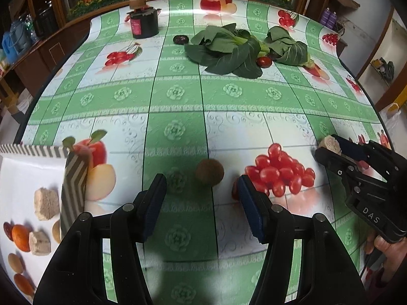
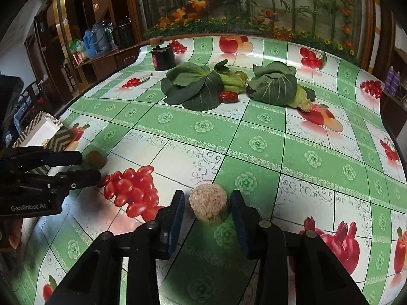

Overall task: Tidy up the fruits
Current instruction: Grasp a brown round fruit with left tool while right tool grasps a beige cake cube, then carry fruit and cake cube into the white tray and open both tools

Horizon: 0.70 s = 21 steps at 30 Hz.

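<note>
A brown kiwi-like fruit (image 1: 209, 172) lies on the fruit-print tablecloth just ahead of my open left gripper (image 1: 202, 190); it also shows in the right wrist view (image 2: 96, 159). A beige cut fruit piece (image 2: 208, 202) stands on the cloth between the fingers of my open right gripper (image 2: 207, 209), with gaps on both sides; it shows in the left wrist view too (image 1: 330, 144). A white box with chevron rim (image 1: 73, 178) at the left holds several fruit pieces, including an orange one (image 1: 21, 237). A red jujube (image 2: 228, 96) lies among the greens.
Two bok choy bunches (image 1: 223, 48) (image 2: 276, 84) lie at the far middle of the table. A dark jar with a cork lid (image 1: 142, 20) stands at the far left, a dark fruit (image 1: 180, 39) beside it. The table edge curves off at right.
</note>
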Tool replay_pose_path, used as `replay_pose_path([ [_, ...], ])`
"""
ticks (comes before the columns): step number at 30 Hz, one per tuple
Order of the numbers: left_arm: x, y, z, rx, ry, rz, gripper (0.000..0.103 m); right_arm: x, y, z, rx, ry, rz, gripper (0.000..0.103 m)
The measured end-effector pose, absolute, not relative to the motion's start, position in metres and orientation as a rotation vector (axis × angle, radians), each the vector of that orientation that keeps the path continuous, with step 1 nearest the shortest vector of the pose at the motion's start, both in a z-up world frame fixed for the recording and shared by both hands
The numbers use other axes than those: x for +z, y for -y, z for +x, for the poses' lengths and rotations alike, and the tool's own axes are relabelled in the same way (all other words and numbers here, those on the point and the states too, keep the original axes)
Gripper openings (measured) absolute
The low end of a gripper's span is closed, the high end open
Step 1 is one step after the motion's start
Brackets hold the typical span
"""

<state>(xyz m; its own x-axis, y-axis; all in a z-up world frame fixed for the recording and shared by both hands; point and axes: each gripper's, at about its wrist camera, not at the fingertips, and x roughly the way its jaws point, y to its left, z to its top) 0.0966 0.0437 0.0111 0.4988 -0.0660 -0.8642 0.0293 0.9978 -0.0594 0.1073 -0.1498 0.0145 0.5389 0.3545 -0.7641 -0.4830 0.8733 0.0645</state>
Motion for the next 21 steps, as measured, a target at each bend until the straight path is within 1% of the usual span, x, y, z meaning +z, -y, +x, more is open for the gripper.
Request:
replay_pose_path([
  [2,0.011,-0.042,0.098,-0.08,-1.036,-0.048,0.058,0.014,0.151,0.108,0.498,-0.865,-0.153,0.031],
  [3,0.011,-0.042,0.099,-0.087,-1.03,-0.055,0.056,0.014,0.153,0.108,0.498,-0.862,-0.146,0.03],
  [4,0.012,-0.042,0.099,-0.085,-1.021,-0.057,0.042,0.014,0.153,0.108,0.499,-0.862,-0.142,0.03],
  [5,0.012,-0.042,0.1,-0.077,-1.014,-0.043,0.025,0.014,0.154,0.108,0.501,-0.862,-0.139,0.03],
  [6,0.012,-0.041,0.1,-0.075,-1.013,-0.033,0.022,0.014,0.154,0.108,0.506,-0.862,-0.139,0.03],
  [13,0.014,-0.042,0.088,-0.089,-1.006,-0.04,0.022,0.016,0.149,0.098,0.521,-0.864,-0.155,0.029],
  [21,0.038,-0.05,0.05,-0.085,-0.956,-0.04,0.022,0.032,0.15,0.069,0.554,-0.836,-0.098,0.029],
])
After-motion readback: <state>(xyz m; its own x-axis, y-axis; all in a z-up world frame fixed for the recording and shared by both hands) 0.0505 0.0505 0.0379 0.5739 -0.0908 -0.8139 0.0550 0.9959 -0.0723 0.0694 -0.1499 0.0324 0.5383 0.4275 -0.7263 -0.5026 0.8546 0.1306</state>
